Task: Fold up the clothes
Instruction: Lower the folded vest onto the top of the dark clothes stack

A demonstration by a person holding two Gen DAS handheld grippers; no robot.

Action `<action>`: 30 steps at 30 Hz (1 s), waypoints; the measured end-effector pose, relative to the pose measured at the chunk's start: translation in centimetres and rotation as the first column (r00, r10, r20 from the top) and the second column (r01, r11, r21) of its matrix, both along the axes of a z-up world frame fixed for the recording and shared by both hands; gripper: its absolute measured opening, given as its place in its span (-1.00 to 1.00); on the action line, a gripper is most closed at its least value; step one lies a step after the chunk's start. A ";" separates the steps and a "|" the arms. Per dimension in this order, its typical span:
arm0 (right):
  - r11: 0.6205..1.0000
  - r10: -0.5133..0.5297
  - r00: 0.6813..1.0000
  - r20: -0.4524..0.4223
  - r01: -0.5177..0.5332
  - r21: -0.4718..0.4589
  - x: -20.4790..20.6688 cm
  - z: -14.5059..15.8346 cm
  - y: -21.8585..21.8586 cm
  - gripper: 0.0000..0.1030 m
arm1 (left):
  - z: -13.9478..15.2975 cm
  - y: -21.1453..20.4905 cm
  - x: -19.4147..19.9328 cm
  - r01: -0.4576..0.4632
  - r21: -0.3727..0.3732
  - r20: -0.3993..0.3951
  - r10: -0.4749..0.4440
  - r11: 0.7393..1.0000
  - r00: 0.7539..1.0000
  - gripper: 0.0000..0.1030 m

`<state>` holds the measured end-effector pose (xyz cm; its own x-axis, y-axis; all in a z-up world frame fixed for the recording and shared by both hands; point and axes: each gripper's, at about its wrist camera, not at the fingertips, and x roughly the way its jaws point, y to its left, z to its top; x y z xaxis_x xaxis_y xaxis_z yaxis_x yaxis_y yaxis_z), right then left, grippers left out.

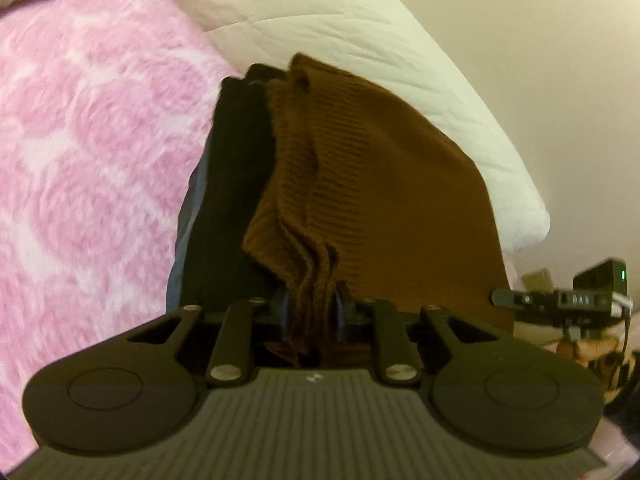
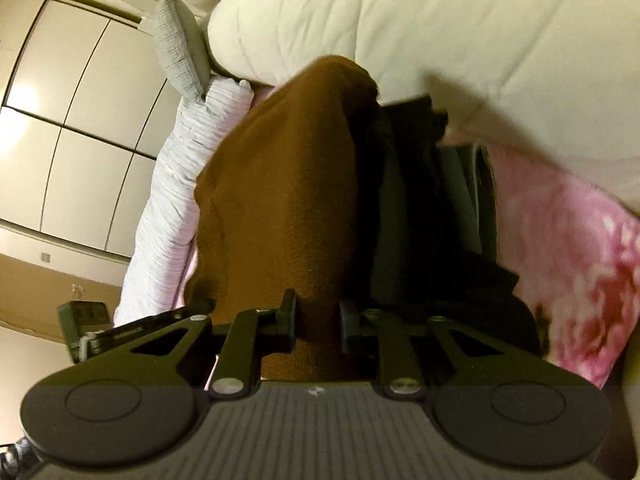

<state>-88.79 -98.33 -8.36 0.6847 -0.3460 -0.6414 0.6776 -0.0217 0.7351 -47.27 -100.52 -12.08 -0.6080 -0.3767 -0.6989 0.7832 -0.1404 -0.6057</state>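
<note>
A brown knitted sweater (image 1: pixel 372 184) is folded into several layers and lies over dark folded clothes (image 1: pixel 228 184) on the bed. My left gripper (image 1: pixel 312 312) is shut on a bunched edge of the sweater. In the right wrist view the same brown sweater (image 2: pixel 288 200) fills the middle, with the dark clothes (image 2: pixel 420 208) to its right. My right gripper (image 2: pixel 316 320) is shut on another edge of the sweater. The right gripper (image 1: pixel 560 304) also shows at the right edge of the left wrist view.
A pink fluffy blanket (image 1: pixel 88 140) covers the bed. A cream quilt (image 1: pixel 340 28) is piled beside the clothes. In the right wrist view a white ribbed bundle (image 2: pixel 180 200) and a grey pillow (image 2: pixel 180 48) lie left of the sweater, with closet doors (image 2: pixel 72 112) behind.
</note>
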 end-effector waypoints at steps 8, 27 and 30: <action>0.996 0.063 0.997 -0.032 -0.065 -0.062 0.7 1.0 0.8 -0.13 | 1.1 1.1 0.7 -0.039 -0.013 -0.036 0.038 0.999 0.999 -0.45; 0.992 -0.079 0.994 0.073 0.070 0.109 -0.8 -0.8 1.8 -0.51 | 0.4 -0.9 0.2 -0.011 -0.046 0.009 0.012 0.999 1.000 -0.67; 0.997 -0.046 0.998 0.031 0.044 0.061 -0.2 -0.9 1.9 -0.49 | 1.1 0.5 0.8 -0.026 -0.075 0.022 0.028 0.997 0.999 -0.53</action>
